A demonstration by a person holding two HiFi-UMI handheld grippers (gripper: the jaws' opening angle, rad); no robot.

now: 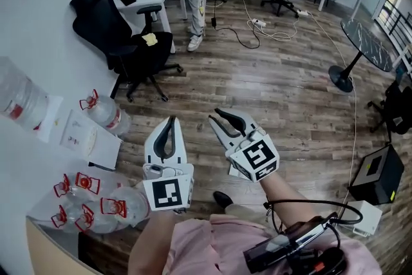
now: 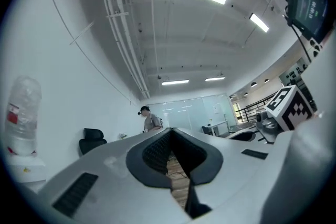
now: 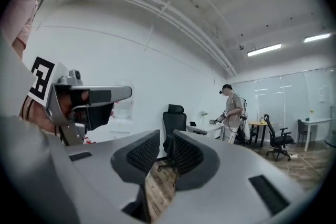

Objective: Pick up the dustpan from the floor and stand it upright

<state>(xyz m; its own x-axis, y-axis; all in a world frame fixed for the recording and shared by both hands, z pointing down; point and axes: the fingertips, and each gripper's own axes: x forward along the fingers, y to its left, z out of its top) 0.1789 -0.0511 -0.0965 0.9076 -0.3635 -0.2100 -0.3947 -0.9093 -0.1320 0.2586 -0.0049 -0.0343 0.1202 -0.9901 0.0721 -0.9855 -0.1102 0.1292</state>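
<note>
- One plank floor (image 1: pixel 283 93) under both grippers; dustpan out of every view.
- Black office chair (image 1: pixel 122 42) by the white wall, well apart.
- Left gripper (image 1: pixel 170 120): jaws pressed together, empty.
- Right gripper (image 1: pixel 214 114): jaws narrowly parted, empty.

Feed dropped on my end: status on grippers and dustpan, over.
Left gripper shut, empty. Right gripper slightly open, empty. Dustpan not in view. Water jugs and office chair off to the left.

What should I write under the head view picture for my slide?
Empty left gripper and right gripper hover over a wooden floor near water bottles and a black chair.
</note>
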